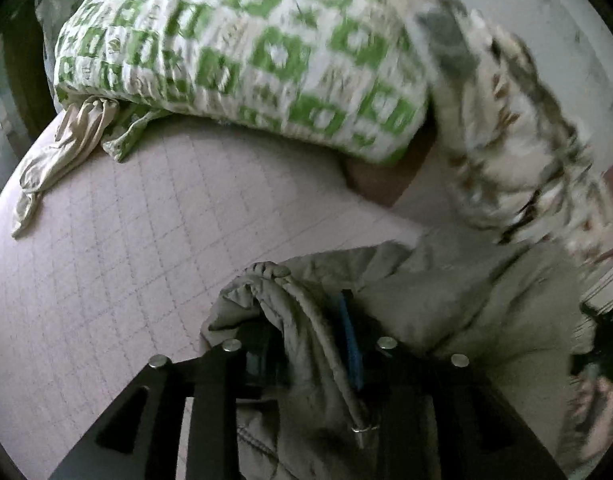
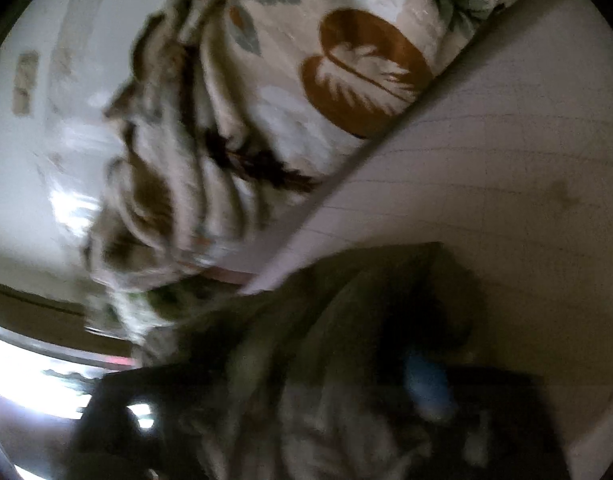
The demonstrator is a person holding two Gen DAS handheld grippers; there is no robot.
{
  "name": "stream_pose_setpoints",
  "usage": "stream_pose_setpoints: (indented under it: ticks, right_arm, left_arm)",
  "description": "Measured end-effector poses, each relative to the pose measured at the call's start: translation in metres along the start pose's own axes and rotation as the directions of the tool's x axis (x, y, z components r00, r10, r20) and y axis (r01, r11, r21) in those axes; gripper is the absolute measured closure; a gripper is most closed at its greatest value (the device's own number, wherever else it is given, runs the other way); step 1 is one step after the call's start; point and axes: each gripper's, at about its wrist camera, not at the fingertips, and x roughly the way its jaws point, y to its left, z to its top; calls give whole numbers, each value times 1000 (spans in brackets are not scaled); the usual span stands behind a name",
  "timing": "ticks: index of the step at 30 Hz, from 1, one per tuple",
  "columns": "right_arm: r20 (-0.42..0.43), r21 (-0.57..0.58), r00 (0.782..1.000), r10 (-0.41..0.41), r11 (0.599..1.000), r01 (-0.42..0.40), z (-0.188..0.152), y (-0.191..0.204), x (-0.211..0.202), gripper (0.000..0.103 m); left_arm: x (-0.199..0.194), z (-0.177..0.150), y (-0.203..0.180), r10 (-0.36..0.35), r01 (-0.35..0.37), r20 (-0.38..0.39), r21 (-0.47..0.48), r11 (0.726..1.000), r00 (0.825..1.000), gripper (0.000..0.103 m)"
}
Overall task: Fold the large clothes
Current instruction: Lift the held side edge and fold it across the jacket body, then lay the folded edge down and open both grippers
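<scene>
Plainly the left claw (image 1: 306, 344) stands part-open around the grey-green garment's (image 1: 446, 304) bunched edge; right claw's (image 2: 306, 392) spread unclear.

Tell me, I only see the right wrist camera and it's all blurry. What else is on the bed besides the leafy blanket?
Observer: A green-and-white patterned pillow lies at the far side of the bed.
Operator: Anything smaller?
Observer: A crumpled beige cloth lies at the pillow's left corner.
Operator: What's at the left fingers?
Observer: A fold of the khaki garment runs between them.
</scene>
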Motion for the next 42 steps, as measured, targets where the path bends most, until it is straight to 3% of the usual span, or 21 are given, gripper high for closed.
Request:
stream_pose_setpoints:
  ticks: [3,4,5,7,9,13,19,22,27,29,31,34,38,42]
  right_arm:
    - [16,-31,1000,-13,999,14,1,11,-9,0]
    - [18,-35,1000,-10,999,11,0,15,-14,0]
    - [23,-39,1000,-9,999,10,-1,19,-17,0]
    - [29,-54,1000,-7,999,8,-4,23,-25,0]
    - [31,-87,999,-20,996,22,-11,31,-30,0]
    - [17,-165,999,-44,985,46,-26,42,-44,0]
    - [-53,-326,988,-143,938,118,-71,59,-27,0]
    - [-61,-403,977,-205,900,163,-91,65,-16,0]
    - [2,-530,935,-356,792,303,-107,68,11,0]
    - [35,-562,903,-429,738,372,-109,62,23,0]
    - [33,-579,885,-465,713,396,-107,52,33,0]
    - [6,-550,876,-482,730,405,-102,40,43,0]
    - [16,-549,864,-504,717,429,-99,32,53,0]
    - [24,-531,870,-493,731,429,-99,28,55,0]
  left_arm:
    - [-25,9,1,-46,46,10,-29,999,999,66]
    - [-33,10,-1,-43,44,22,-26,999,999,59]
    - [-43,13,-3,-29,29,49,-13,999,998,42]
    - [-66,15,-10,27,-31,132,26,999,991,22]
    - [-86,16,-18,58,-72,186,65,995,981,21]
    - [-92,3,-42,60,-87,172,158,984,983,21]
    - [-64,-52,-97,41,-69,102,288,955,994,21]
    - [-41,-76,-126,70,-91,70,352,931,995,21]
    - [9,-97,-151,243,-241,52,441,865,969,20]
    - [30,-97,-147,274,-255,19,438,862,962,15]
    - [42,-95,-144,306,-288,27,432,855,952,5]
    - [54,-91,-140,322,-305,33,428,851,946,0]
    - [65,-89,-133,310,-302,51,420,856,949,0]
    - [59,-95,-126,278,-292,95,413,863,956,0]
